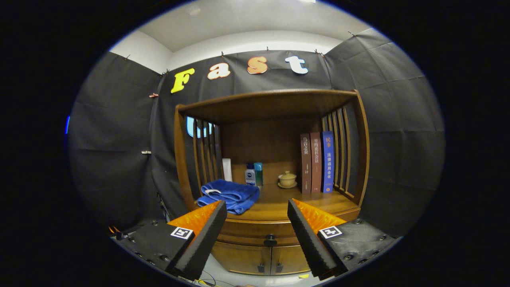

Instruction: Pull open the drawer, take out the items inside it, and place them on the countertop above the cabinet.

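A wooden cabinet stands ahead with its drawer [247, 230] closed under the countertop [279, 205]. The drawer's dark knob [270, 240] sits between and just beyond my fingers. My gripper [257, 211] is open, fingers spread wide with nothing between them, some distance in front of the drawer front. The drawer's contents are hidden.
On the countertop lie a folded blue towel [229, 195] at the left, a white box [227, 169], two small bottles [254, 174], a lidded cup on a saucer [287, 179] and three upright books [316, 162] at the right. A shelf roof [267, 101] overhangs. Two cabinet doors [259, 259] sit below the drawer.
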`<state>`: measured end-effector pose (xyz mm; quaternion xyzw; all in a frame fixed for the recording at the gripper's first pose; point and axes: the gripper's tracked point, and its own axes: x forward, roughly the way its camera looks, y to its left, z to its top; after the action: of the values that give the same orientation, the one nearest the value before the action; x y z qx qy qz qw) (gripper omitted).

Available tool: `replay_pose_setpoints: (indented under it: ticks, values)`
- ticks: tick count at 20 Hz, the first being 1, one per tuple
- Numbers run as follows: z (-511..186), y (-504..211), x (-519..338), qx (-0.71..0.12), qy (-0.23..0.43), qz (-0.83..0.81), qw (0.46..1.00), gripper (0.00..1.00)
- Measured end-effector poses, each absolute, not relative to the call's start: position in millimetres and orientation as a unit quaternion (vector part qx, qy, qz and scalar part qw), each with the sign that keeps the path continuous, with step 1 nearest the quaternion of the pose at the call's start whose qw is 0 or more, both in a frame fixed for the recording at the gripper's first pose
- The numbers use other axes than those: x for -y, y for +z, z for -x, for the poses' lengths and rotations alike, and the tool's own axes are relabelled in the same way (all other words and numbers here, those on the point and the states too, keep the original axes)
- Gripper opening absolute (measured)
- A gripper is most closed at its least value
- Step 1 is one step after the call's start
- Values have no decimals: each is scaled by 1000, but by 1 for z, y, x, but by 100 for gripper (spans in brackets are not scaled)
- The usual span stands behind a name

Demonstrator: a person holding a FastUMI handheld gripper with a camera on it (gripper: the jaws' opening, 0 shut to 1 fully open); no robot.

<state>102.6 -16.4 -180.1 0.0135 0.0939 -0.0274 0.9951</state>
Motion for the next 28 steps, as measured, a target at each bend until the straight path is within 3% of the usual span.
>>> replay_pose_setpoints:
  ticks: [15, 19, 24, 28]
  values:
    - [-155, -371, 47, -264, -77, -43, 961, 97]
    - [-164, -407, 54, -304, -87, -39, 948, 84]
    - [-170, -424, 55, -332, -89, -30, 939, 53]
    - [-169, -427, 55, -340, -91, -26, 936, 35]
